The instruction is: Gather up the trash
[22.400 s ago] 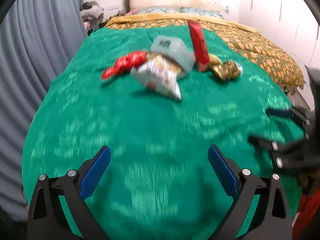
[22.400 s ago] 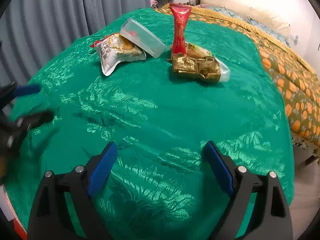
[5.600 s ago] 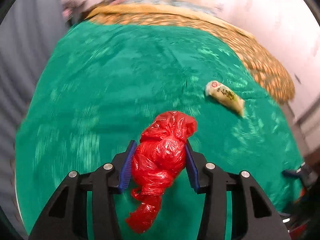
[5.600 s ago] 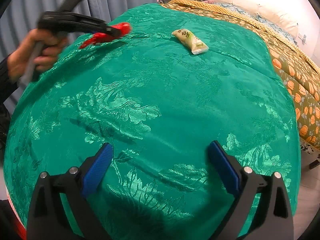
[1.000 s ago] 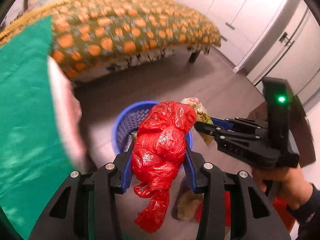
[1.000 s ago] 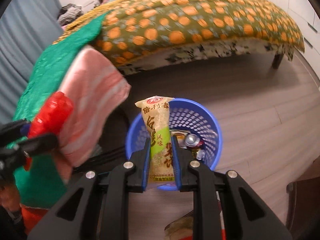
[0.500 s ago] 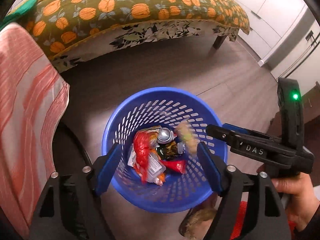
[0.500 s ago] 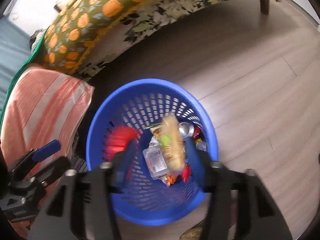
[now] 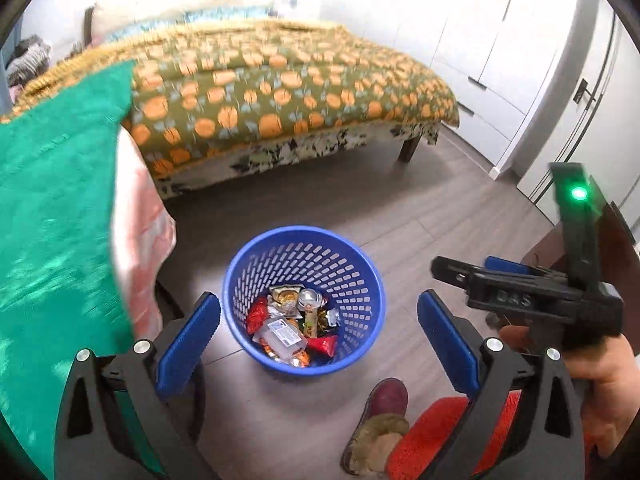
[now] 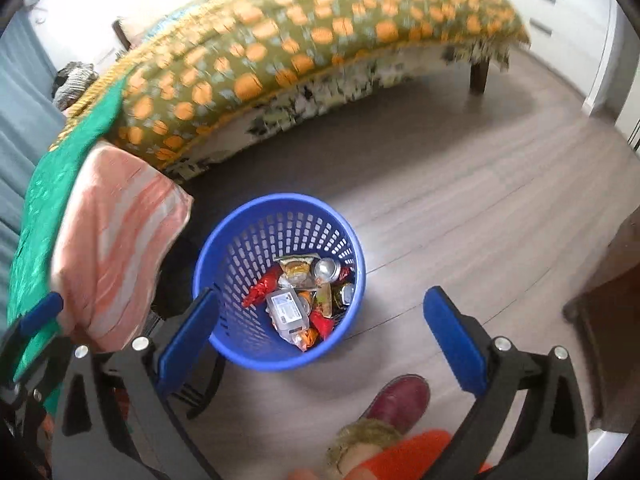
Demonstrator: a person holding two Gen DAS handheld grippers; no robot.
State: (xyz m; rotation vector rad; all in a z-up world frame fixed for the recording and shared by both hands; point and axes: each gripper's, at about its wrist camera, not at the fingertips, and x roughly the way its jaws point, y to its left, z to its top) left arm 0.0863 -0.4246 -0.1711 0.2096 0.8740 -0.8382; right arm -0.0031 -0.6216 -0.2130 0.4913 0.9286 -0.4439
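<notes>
Blue basket (image 9: 362, 276): trash now inside; left gripper (image 9: 318, 330) and right gripper (image 10: 320, 322) above it, jaws opening, emptied; collection apparently complete.

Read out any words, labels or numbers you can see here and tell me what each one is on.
"DAS": raised letters on the black body of the right claw, blurred, so only likely.
White label on the clear plastic box in the blue basket: print too small to read.
Snack wrappers in the basket: markings too small and blurred to read.
No other readable text.
</notes>
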